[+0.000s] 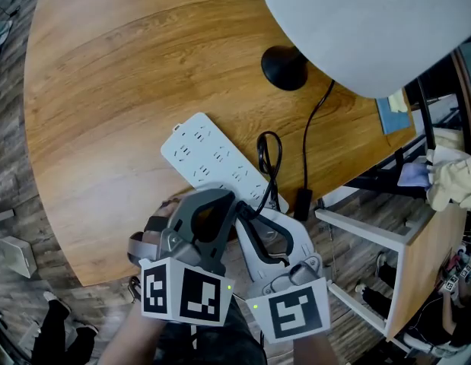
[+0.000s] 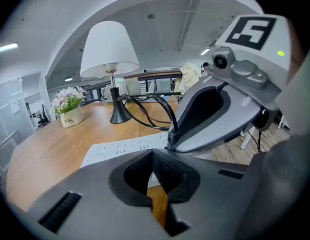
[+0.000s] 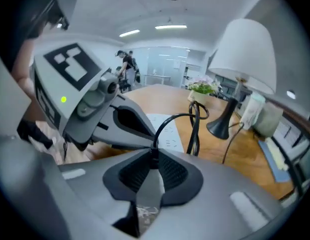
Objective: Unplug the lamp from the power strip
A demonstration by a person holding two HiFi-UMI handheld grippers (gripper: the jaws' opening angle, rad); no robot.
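Note:
A white power strip (image 1: pixel 208 158) lies on the round wooden table (image 1: pixel 106 90). The lamp's black base (image 1: pixel 284 67) stands behind it under a big white shade (image 1: pixel 364 21). Its black cord (image 1: pixel 269 154) loops down to the strip's near end. There my right gripper (image 1: pixel 249 213) is shut on the black plug (image 3: pixel 155 149), and the cord comes out between its tips. Whether the plug sits in a socket is hidden. My left gripper (image 1: pixel 222 198) is right beside it over the strip's near end, jaws shut with nothing between them; wood and strip (image 2: pixel 124 149) show through the slit.
A small flower pot (image 2: pixel 68 115) stands at the far side of the table. A white-framed stand (image 1: pixel 364 234) and a wooden side unit (image 1: pixel 425 272) are off the table's right edge. The table's near edge runs just below the grippers.

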